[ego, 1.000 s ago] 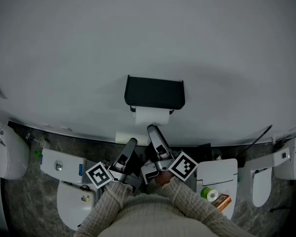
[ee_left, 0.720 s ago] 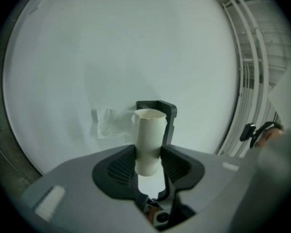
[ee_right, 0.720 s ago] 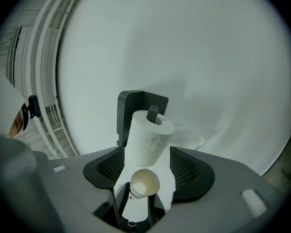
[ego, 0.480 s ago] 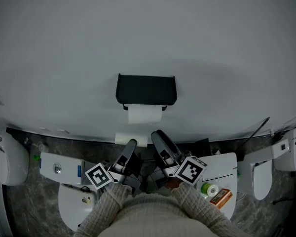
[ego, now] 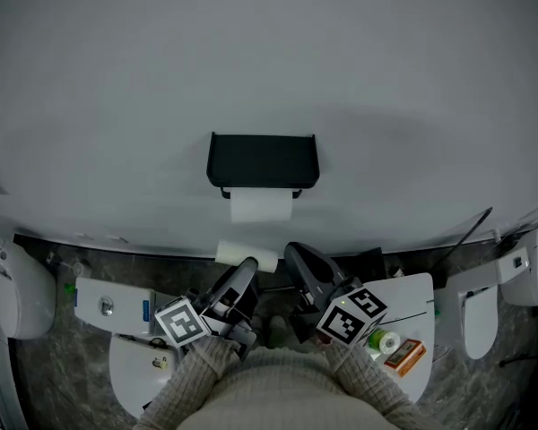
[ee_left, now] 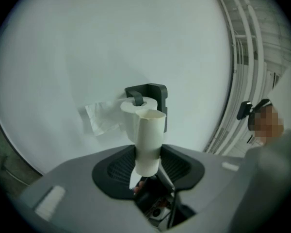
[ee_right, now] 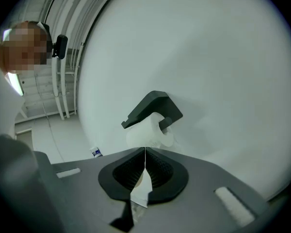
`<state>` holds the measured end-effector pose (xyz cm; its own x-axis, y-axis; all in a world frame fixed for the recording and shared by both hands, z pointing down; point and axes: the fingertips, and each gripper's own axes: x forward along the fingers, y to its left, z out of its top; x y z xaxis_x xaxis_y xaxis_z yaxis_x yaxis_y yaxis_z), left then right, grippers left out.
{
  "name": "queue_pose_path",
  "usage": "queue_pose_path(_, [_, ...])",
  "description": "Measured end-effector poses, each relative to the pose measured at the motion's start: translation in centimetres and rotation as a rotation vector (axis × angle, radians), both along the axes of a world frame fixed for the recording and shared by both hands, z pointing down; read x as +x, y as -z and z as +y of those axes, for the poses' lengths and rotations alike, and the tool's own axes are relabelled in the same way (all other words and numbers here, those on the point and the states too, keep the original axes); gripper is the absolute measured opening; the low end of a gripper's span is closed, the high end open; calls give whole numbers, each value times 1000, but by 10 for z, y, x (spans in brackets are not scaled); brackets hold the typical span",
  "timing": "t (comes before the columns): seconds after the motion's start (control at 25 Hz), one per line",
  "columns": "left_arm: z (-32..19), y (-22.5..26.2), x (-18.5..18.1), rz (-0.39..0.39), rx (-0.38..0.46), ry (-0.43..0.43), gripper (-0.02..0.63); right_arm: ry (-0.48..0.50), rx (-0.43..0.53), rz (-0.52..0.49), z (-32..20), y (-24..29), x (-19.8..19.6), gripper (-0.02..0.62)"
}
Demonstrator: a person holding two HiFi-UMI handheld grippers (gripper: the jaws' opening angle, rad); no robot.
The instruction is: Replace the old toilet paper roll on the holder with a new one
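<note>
Closest to me are the person's cream knit sleeves (ego: pixel 251 379), and just past them the two marker cubes, one on the left (ego: pixel 181 322) and one on the right (ego: pixel 351 316). The left gripper (ego: pixel 244 271) pinches a bare off-white cardboard tube (ee_left: pixel 148 139) near its lower end, with the pads pressing on both sides. In the left gripper view the tube stands up out of the jaws, and in the head view it lies crosswise at the gripper's tip. The right gripper (ego: pixel 294 251) sits beside it to the right, slightly apart. Its jaws are pressed together along a thin seam. A pale sliver (ee_right: pixel 141 191) shows low in that seam, and I cannot tell what it is.

Below and to either side, on the dark marbled floor (ego: pixel 45 365), stand white toilets. One is at the left (ego: pixel 130 365) and one at the right (ego: pixel 403 307). A small green-and-white item (ego: pixel 385 341) and an orange box (ego: pixel 405 356) rest on the right one.

Farther off on the pale wall (ego: pixel 269 61) hangs the black holder (ego: pixel 262 159). A full white roll (ego: pixel 261 208) sits on its bar under the cover. A loose sheet (ee_left: pixel 103 118) trails from this roll against the wall. Both grippers are short of the holder and do not touch it.
</note>
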<state>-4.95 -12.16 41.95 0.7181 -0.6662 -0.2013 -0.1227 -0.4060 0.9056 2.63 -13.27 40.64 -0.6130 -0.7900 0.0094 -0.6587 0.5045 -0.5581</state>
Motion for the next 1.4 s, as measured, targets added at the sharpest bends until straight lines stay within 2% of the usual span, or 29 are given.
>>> queue_pose_path(0.12, [0, -1, 1, -48, 19, 1, 153, -11, 1, 26, 1, -2, 3, 0])
queue_pose_path(0.36, [-2, -3, 5, -80, 29, 3, 153, -28, 7, 72, 1, -6, 6, 0])
queue_pose_path(0.76, [-3, -4, 8, -65, 24, 19, 153, -29, -1, 80, -1, -8, 5, 0])
queue_pose_path(0.92, [-5, -7, 8, -92, 34, 16, 153, -20, 3, 88, -1, -7, 3, -1])
queue_pose_path(1.08, [-3, -9, 9, -63, 8, 19, 153, -21, -2, 84, -1, -9, 4, 0])
queue_pose_path(1.28, [-5, -8, 8, -87, 22, 23, 153, -23, -9, 83, -2, -10, 5, 0])
queue_pose_path(1.4, [-5, -8, 10, -67, 8, 20, 155, -15, -1, 95, -1, -9, 4, 0])
